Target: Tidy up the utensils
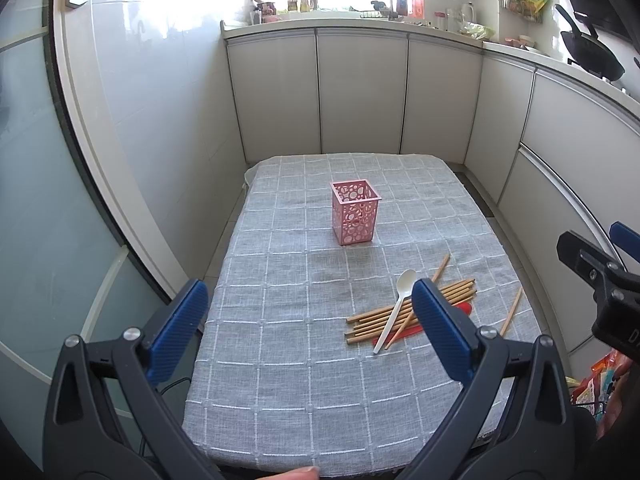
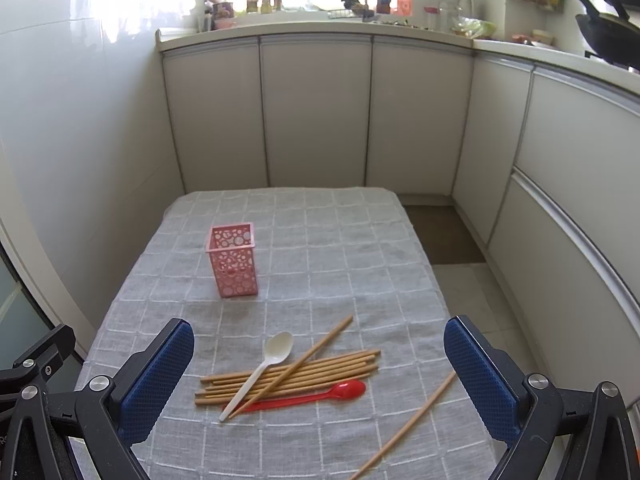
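Both grippers held above the near edge of the bench, which is covered by a grey checked cloth (image 2: 320,440). Left gripper (image 1: 308,332): jaws spread wide, nothing between them. Right gripper (image 2: 320,384): jaws likewise wide apart and empty. Nearest item to the right gripper is a single loose wooden chopstick (image 2: 408,428), lying diagonally, near end toward the bench's front edge, far end pointing up and right toward the right-hand blue pad. Just beyond, and roughly centred between the right jaws, sits the bundle of wooden chopsticks (image 2: 320,372), long axis running left-right across the jaw opening, tilted slightly up to the right. One more chopstick lies crosswise over the bundle. A white plastic spoon (image 2: 260,372) rests on top, bowl away, handle toward the gripper. A red plastic spoon (image 2: 320,396) lies along the bundle's near side, bowl to the right. From the left wrist view the same pile sits off to the right, partly behind that gripper's right pad, so the right gripper is judged nearer and better aligned. Farthest: the pink perforated square utensil holder (image 2: 234,260), upright, apparently empty, well apart from the pile, beyond it and to the left. Judgement: a pick from the pile would need the jaws turned to close across the sticks' width.
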